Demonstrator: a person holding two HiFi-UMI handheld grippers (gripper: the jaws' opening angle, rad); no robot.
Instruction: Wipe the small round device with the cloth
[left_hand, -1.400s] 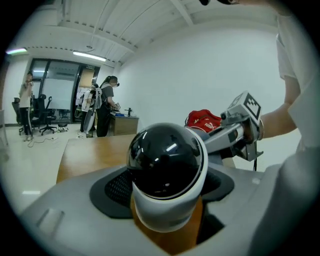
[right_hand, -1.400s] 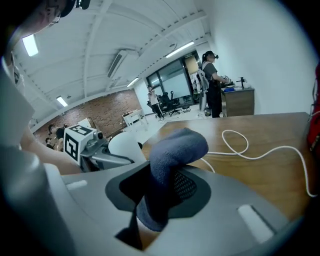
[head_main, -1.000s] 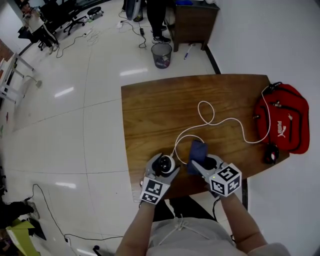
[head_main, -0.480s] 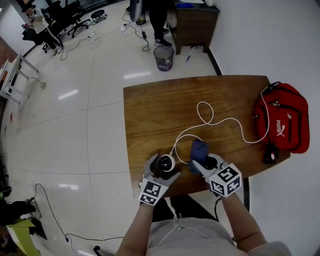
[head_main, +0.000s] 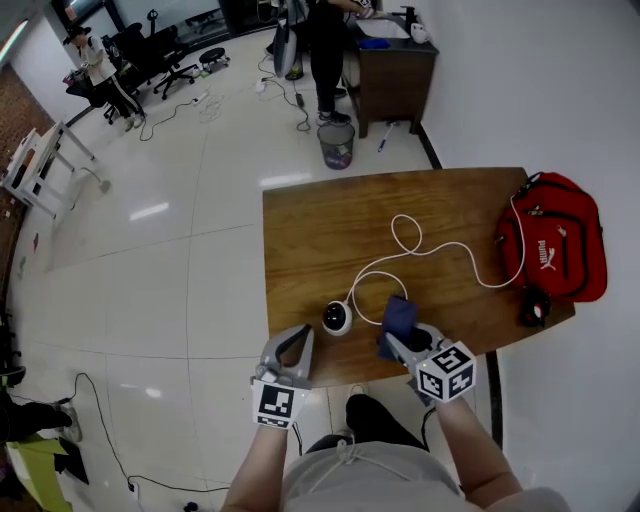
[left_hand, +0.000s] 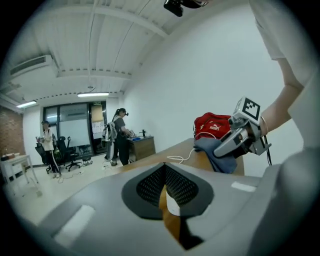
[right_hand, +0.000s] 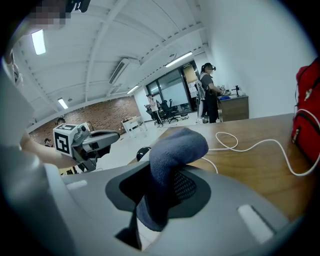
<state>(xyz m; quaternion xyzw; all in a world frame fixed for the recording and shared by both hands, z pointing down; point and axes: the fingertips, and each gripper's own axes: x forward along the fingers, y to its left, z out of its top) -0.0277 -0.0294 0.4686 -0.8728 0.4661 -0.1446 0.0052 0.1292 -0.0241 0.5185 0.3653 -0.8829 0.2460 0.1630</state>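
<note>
Device (head_main: 336, 318): round, maybe plastic | fuzzy cloth (head_main: 400, 312) clamped in right claw (head_main: 393, 337) | left claw (head_main: 299, 334) just closed, empty

Head view is looking steeply down on the counter (head_main: 340, 220) from well above. Left gripper view is facing almost level along its own fingers (left_hand: 90, 215), catching the right gripper (left_hand: 219, 149) at mid right. Right gripper view is facing across the counter. All three are sharing the red bag (head_main: 555, 240) and white cable (head_main: 452, 243).

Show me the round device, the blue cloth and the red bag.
round device (head_main: 335, 316), head view, its dark top.
blue cloth (right_hand: 177, 145), right gripper view, the bunched fold.
red bag (head_main: 553, 240), head view, its front panel.
</note>
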